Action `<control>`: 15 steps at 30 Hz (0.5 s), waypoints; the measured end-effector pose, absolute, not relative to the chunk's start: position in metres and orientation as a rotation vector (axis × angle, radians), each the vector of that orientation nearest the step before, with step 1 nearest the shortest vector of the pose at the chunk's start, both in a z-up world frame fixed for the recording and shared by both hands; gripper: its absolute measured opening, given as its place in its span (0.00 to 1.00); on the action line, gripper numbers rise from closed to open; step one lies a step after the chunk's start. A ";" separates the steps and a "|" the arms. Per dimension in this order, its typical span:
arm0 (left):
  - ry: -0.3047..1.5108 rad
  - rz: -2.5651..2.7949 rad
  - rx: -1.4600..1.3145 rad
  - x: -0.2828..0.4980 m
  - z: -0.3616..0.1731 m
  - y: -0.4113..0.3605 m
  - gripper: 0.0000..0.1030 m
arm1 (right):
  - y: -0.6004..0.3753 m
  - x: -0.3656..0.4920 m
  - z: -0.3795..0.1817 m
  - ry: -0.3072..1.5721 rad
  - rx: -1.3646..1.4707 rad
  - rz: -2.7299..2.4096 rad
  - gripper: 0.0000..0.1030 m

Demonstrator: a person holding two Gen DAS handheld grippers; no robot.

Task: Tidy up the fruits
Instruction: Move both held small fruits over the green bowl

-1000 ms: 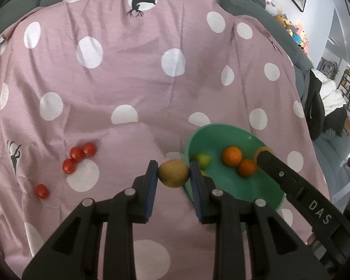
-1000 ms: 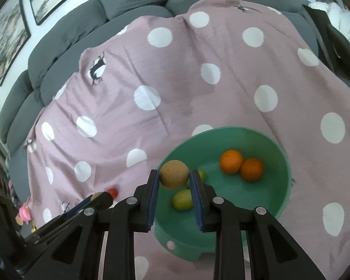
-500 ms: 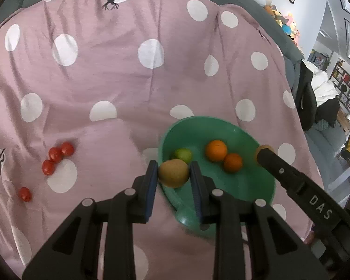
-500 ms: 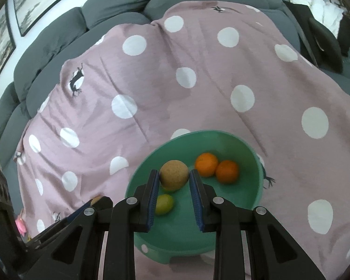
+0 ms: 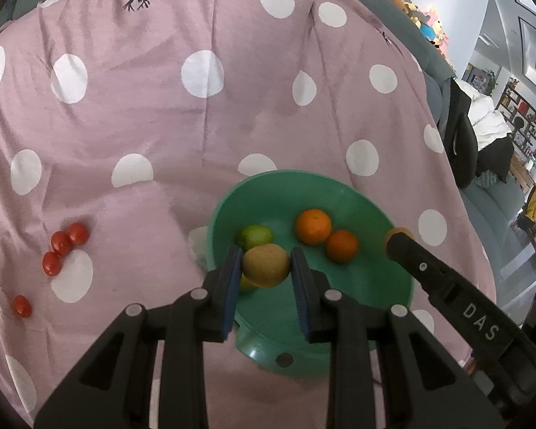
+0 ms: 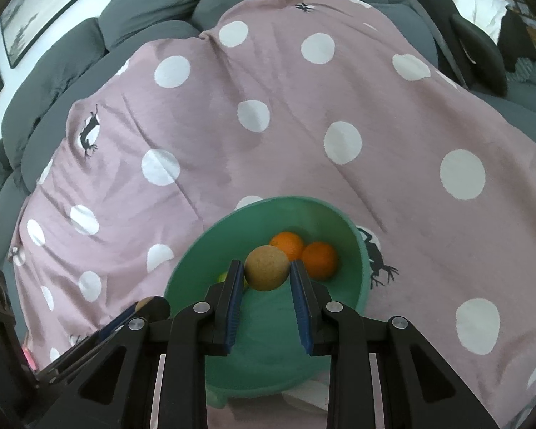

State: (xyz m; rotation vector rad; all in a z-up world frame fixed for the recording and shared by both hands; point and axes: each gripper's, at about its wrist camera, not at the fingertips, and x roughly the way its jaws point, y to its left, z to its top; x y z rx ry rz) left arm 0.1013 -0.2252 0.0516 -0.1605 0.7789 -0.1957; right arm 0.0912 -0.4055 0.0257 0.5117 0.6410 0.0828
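Observation:
My left gripper (image 5: 266, 266) is shut on a yellow-brown pear-like fruit (image 5: 265, 265), held above the near left part of the green bowl (image 5: 303, 186). My right gripper (image 6: 267, 268) is shut on a round tan fruit (image 6: 267, 268) over the same green bowl (image 6: 361, 250). Two oranges (image 5: 313, 226) (image 5: 342, 246) and a green fruit (image 5: 254, 236) lie inside the bowl. The right gripper's finger (image 5: 446, 286) reaches in from the right in the left wrist view. Several red cherry tomatoes (image 5: 60, 248) lie on the pink dotted blanket (image 5: 160, 107) to the left.
The blanket covers a grey sofa (image 6: 71, 53) whose cushions rise behind it. A dark chair (image 5: 461, 143) with white and black clothes stands to the right. Shelves and toys show far right. One tomato (image 5: 21, 305) lies apart near the left edge.
Both grippers have moved over the bowl with their fruits; the left came from beside the bowl's left rim to above its inside. The bowl now lies closer and lower in both views.

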 end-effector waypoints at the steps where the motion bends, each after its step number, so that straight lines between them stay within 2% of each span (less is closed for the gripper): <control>1: 0.782 -0.195 -0.158 0.101 0.050 -0.226 0.26 | -0.406 0.091 0.025 0.643 0.512 0.079 0.28; 15: 0.801 -0.216 -0.126 0.102 0.043 -0.239 0.26 | -0.408 0.094 0.020 0.663 0.522 0.056 0.28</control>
